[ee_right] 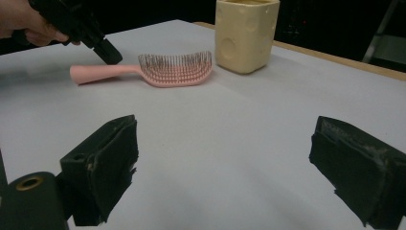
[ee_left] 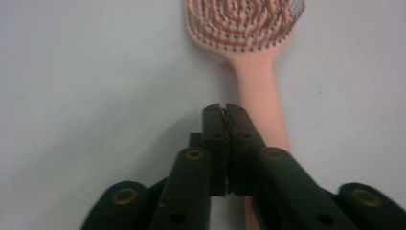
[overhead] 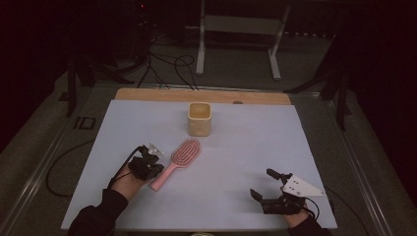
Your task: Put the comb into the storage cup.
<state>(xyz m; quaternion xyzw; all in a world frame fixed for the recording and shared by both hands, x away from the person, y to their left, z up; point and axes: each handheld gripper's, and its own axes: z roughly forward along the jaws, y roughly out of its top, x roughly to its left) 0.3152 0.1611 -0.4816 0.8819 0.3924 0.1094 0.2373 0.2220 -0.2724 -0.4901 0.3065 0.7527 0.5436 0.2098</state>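
While two grippers (left (ee_left: 225, 112) closed) wait, one hairbrush (overhead: 178, 161), one cup (overhead: 199, 119).

This looks like a lab or recording studio rather than a home. The room is kept dark, with light falling mostly on one work table (overhead: 295, 147) covered by a plain pale sheet, a strip of bare wood (overhead: 147, 94) showing at its far edge. Black cables (overhead: 167, 66) snake across the grey carpeted floor (overhead: 236, 69) behind it, running toward dim equipment where a small red light (overhead: 143, 6) glows. A white metal stand (overhead: 201, 44) rests beyond the table, and dark tripod legs (overhead: 339, 98) are planted at both sides, as for cameras or lamps. Metal rails (overhead: 39, 172) run along the table's flanks.
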